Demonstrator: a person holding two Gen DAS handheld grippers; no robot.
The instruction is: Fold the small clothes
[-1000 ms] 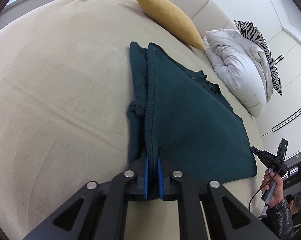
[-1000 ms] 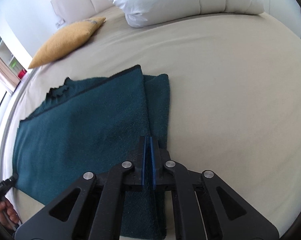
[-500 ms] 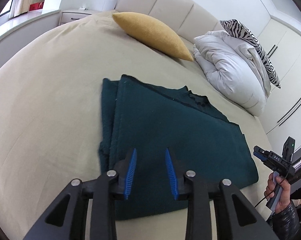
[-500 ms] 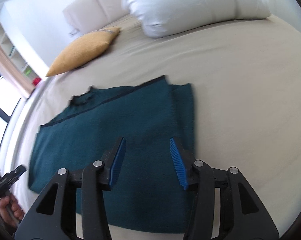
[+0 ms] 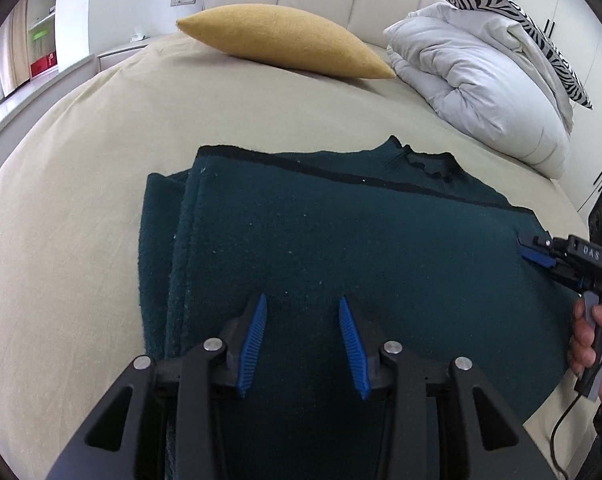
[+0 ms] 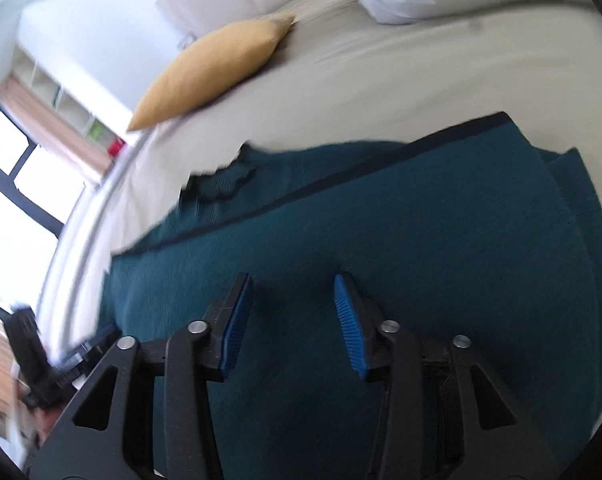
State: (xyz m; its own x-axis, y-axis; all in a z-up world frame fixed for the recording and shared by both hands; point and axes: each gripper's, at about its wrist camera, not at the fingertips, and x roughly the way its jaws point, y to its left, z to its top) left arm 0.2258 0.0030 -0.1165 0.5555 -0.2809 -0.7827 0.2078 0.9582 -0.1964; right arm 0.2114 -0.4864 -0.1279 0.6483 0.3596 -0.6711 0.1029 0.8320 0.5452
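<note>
A dark teal knit sweater [image 5: 341, 232] lies folded flat on the beige bed, its neckline at the far edge and a doubled layer along one side. My left gripper [image 5: 301, 300] hovers over the near part of it, jaws opening, nothing between the blue pads. In the right wrist view the sweater [image 6: 381, 240] fills the middle, and my right gripper [image 6: 292, 280] hangs over it with jaws apart and closing, no cloth between them. The right gripper [image 5: 535, 254] also shows at the sweater's right edge, held by a hand [image 5: 593, 344]. The right wrist view is blurred.
A mustard cushion [image 5: 285, 40] and a bundled white duvet [image 5: 481, 92] with a zebra-print pillow [image 5: 513, 12] lie at the head of the bed. Bare beige sheet [image 5: 81, 200] spreads left of the sweater. A window and shelves [image 6: 41, 152] stand beyond the bed's edge.
Both grippers were shut on the sweater's folded side edge; they have let go, opened and drawn back over the body of the sweater. The right view has swung left.
</note>
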